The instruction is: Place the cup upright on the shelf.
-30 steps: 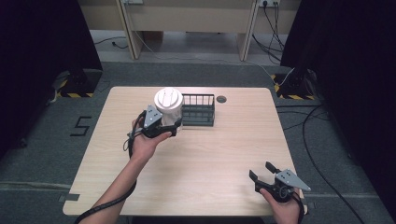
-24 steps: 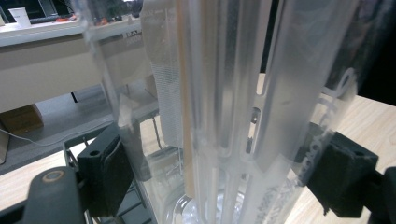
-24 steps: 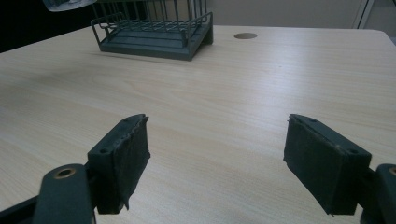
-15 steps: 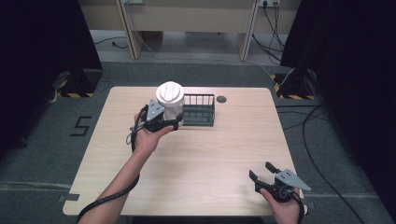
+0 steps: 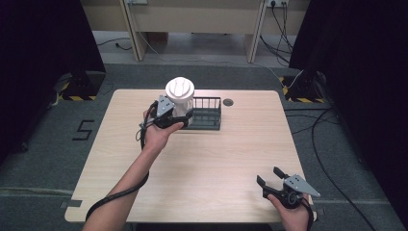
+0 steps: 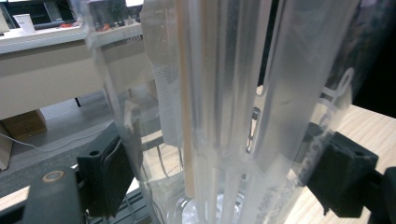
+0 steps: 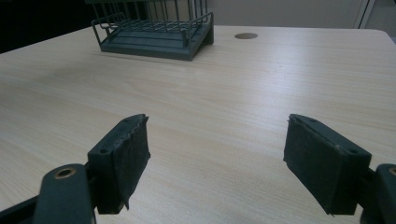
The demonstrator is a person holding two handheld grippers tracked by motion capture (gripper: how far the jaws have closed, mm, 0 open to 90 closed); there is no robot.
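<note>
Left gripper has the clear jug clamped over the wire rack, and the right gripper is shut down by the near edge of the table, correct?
Not quite: the right gripper is open, jaws wide apart over bare table in the right gripper view. The left gripper does clamp the clear jug at the wire rack.

I look down on a light wooden table [image 5: 202,168] with a round cable hole [image 5: 228,102] near its far edge, at about one o'clock from the centre. It stands on grey carpet [image 5: 332,159]. At twelve o'clock, beyond the table, sits a pale wooden desk [image 5: 192,14]. Black curtains [image 5: 43,43] hang at ten and two o'clock. Cables [image 5: 332,130] trail over the floor at three o'clock. A "5" [image 5: 82,130] is marked on the floor at nine o'clock.
</note>
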